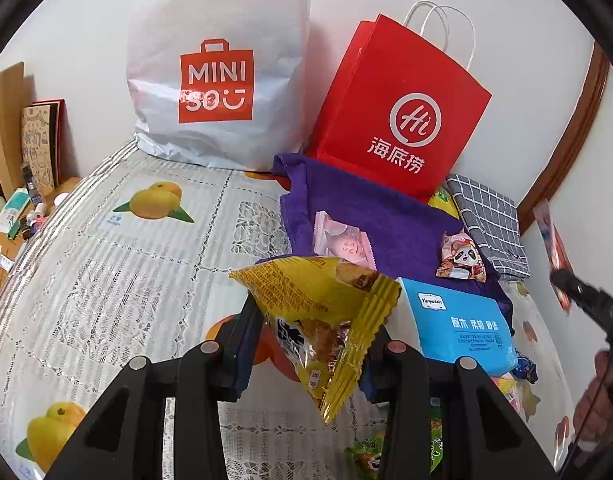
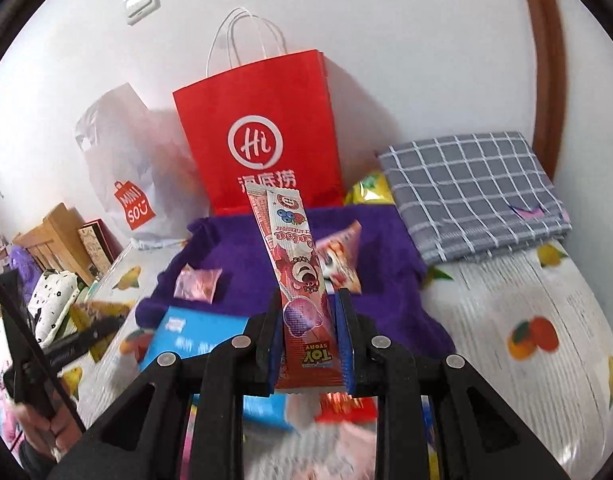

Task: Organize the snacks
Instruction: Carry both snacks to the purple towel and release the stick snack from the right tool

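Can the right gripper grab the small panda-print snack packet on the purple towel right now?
Probably not: the right gripper is shut on a long pink stick packet, so its jaws are occupied. The panda-print snack packet itself lies uncovered.

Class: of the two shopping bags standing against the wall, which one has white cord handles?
The red paper bag beside the white Miniso bag; only the red one shows looped white cord handles.

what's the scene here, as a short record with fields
left tool: shut on yellow snack pack
right tool: shut on pink stick pack
purple towel: pink pouch and panda snack lie on it
red bag: upright at wall, behind towel
white bag: beside red bag
blue pack: at towel's near edge
checked cloth: folded, beside towel
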`<state>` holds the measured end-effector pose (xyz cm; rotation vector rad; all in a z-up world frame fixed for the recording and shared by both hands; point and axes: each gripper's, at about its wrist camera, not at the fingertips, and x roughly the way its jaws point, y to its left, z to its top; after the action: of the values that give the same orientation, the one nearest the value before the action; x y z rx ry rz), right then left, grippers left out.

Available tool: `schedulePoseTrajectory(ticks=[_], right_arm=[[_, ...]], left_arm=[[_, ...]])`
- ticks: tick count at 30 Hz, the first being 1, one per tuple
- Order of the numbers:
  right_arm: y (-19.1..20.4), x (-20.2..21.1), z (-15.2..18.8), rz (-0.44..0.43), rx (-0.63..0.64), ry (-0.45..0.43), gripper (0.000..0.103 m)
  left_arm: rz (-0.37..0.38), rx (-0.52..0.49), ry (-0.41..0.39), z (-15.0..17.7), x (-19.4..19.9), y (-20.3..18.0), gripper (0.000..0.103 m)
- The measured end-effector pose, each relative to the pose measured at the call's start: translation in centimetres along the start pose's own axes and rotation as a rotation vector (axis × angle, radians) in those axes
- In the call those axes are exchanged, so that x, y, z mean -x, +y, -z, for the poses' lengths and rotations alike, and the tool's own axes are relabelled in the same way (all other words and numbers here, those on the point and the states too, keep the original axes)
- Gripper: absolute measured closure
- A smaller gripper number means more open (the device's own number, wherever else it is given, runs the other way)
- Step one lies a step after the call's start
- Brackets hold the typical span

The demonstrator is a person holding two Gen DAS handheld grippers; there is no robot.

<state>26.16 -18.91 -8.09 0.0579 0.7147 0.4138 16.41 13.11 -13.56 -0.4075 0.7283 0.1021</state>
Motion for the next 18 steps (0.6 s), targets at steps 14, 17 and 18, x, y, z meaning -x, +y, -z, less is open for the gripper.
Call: schedulePoseTrajectory(ticks=[14,17,18], right_arm=[[-3.2,-7.4,-0.9,0.13,-0.009,0.021,0.079],[-3.9,-8.6,-0.3,0.153,-0.006,0.034,0.079],[-4.2,-8.9,-0.2,0.16,-0.01,0.034,0.079]], left_arm=[[-0.017,0.004,-0.006,0.2,-0.7,0.1,0.064],[-0.017,0.016,-0.012,0.1,-0.8,0.2,0.064],[-0.008,0.022,-0.008,0.2,-0.9,0.2,0.064]])
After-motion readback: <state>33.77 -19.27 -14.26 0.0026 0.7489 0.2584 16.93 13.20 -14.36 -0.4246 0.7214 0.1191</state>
